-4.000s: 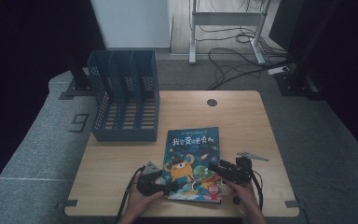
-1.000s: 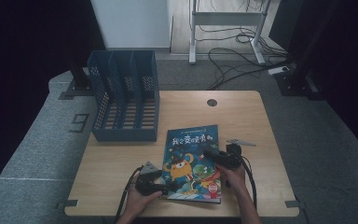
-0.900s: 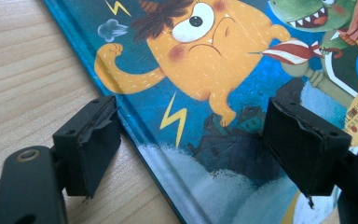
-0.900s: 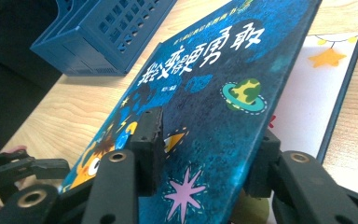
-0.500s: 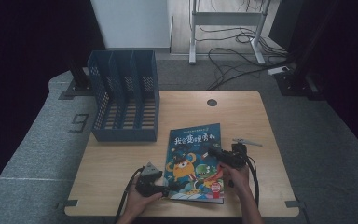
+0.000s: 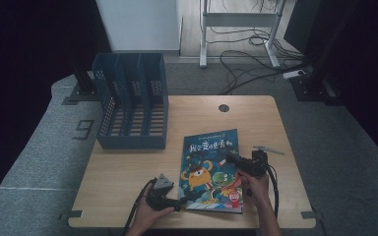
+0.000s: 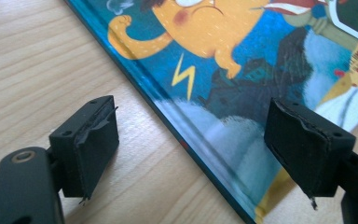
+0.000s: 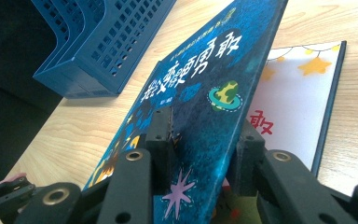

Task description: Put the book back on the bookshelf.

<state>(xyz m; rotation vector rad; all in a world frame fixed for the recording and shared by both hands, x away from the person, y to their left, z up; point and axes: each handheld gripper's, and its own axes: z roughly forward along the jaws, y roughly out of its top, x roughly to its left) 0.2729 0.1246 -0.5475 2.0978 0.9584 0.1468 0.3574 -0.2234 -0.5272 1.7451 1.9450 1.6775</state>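
Picture book (image 6: 210, 169) lies on the wooden table (image 6: 128, 169), near-right part, spine side toward the left gripper (image 6: 172, 202), w/ its front cover (image 8: 200, 107) partly lifted; in the right gripper view the cover stands tilted up off the first page (image 8: 298, 116), which shows white w/ stars and red print.

Right gripper (image 6: 232, 160) sits over the book's right edge in the high view; its jaws are narrow, pinched on the cover's edge, one pad on the blue outer face, the other behind it on the inner side; cover rises between them; person's right hand (image 6: 258, 189) holds that gripper from below.

Left gripper sits at the book's near-left corner, low on the table; jaws spread wide, holding nothing; in the left gripper view (image 7: 200, 154) the left pad is over bare wood, the right pad over the cover's lower corner, and the book's spine edge runs diagonally between them; can't tell whether either pad touches book or table. Person's left hand (image 6: 150, 214) grips it from the near edge.

Blue file rack (image 6: 130, 105) stands upright at the table's far-left, well apart from the book; compartments look empty from above; also seen top-left in the right gripper view (image 8: 98, 42). Small grey tool-like item (image 6: 268, 149) lies just right of the right gripper; too small to ID. Round cable hole (image 6: 223, 108) near the table's far edge.
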